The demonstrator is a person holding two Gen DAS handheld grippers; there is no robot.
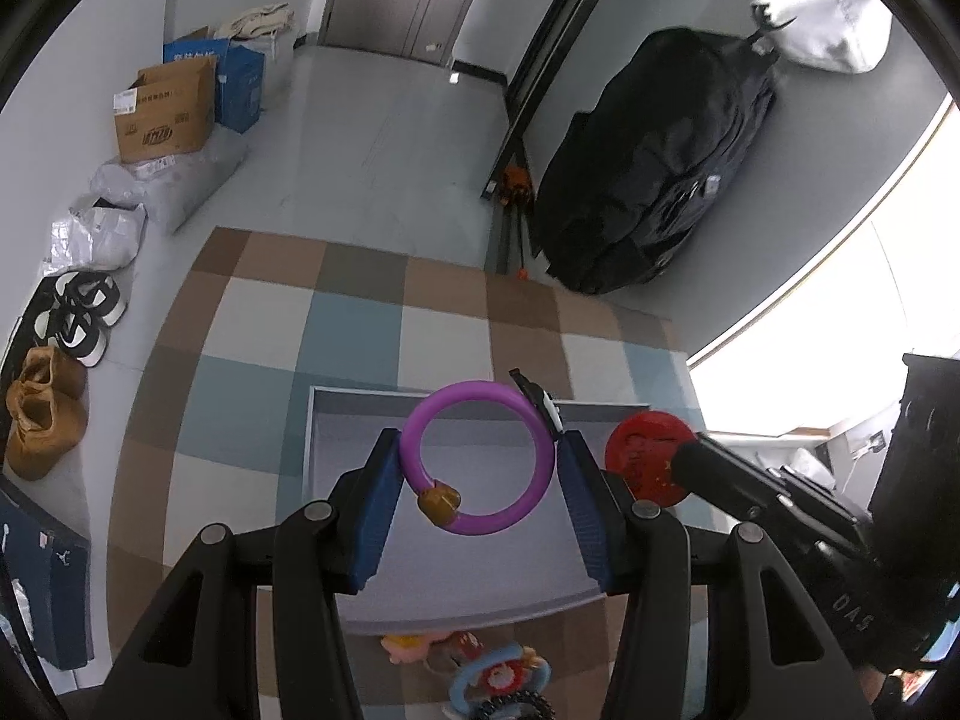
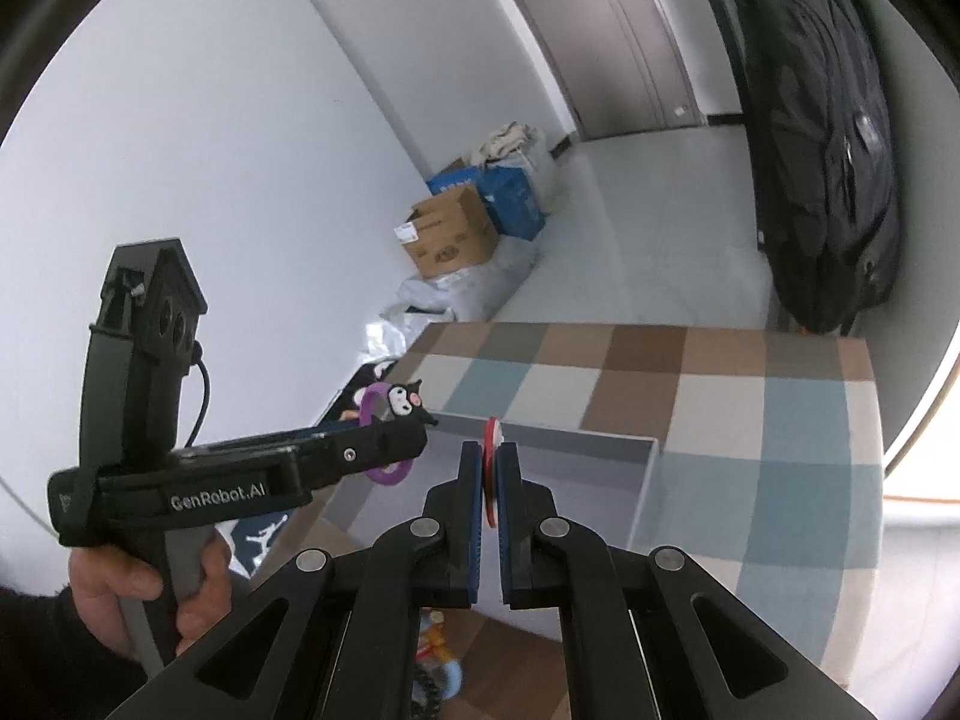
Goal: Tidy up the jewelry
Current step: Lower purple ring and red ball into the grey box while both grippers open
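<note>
A table draped in a checked cloth point(image 1: 360, 324) of brown, blue and cream squares carries a shallow grey tray point(image 1: 336, 414), set squarely on the fabric. At the near edge, beside the tray, lies a small heap of colourful trinkets point(image 1: 480, 672), among them a blue ring and pink charms.

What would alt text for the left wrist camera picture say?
Two blue-padded fingers hold a purple bracelet above a shallow grey tray on a checkered cloth. Beside it, a second gripper holds a red disc.
</note>
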